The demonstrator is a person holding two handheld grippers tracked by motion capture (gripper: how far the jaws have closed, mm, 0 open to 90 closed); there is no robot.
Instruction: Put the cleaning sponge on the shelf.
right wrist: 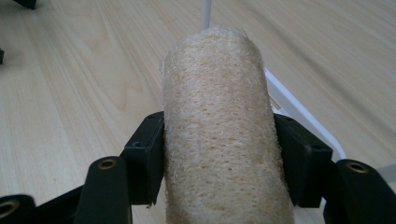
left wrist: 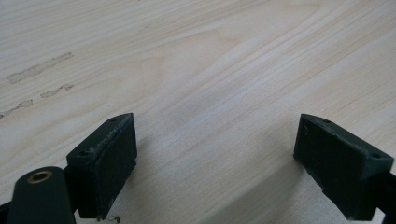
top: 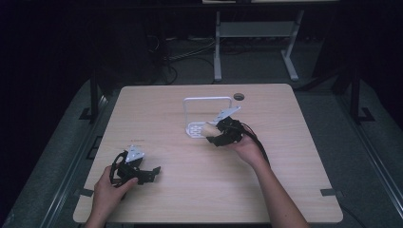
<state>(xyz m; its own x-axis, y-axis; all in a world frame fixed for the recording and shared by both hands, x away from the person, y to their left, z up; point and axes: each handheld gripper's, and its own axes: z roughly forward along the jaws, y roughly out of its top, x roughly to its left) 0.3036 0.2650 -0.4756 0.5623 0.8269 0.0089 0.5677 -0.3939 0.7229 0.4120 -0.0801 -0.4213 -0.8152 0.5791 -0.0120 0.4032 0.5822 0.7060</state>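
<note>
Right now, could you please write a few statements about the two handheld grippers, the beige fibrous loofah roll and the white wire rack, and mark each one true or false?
1. The right gripper is clamped on the beige fibrous loofah roll. True.
2. The left gripper holds a sponge. False: its jaws stand wide apart with nothing between them, over the bare light wooden table.
3. The white wire rack stands near the table's far half, close to the right gripper. True.
4. The loofah roll lies flat on the table beside the left hand. False: it is gripped in the right gripper, next to the rack.
5. The left gripper is by the near left part of the table. True.
</note>
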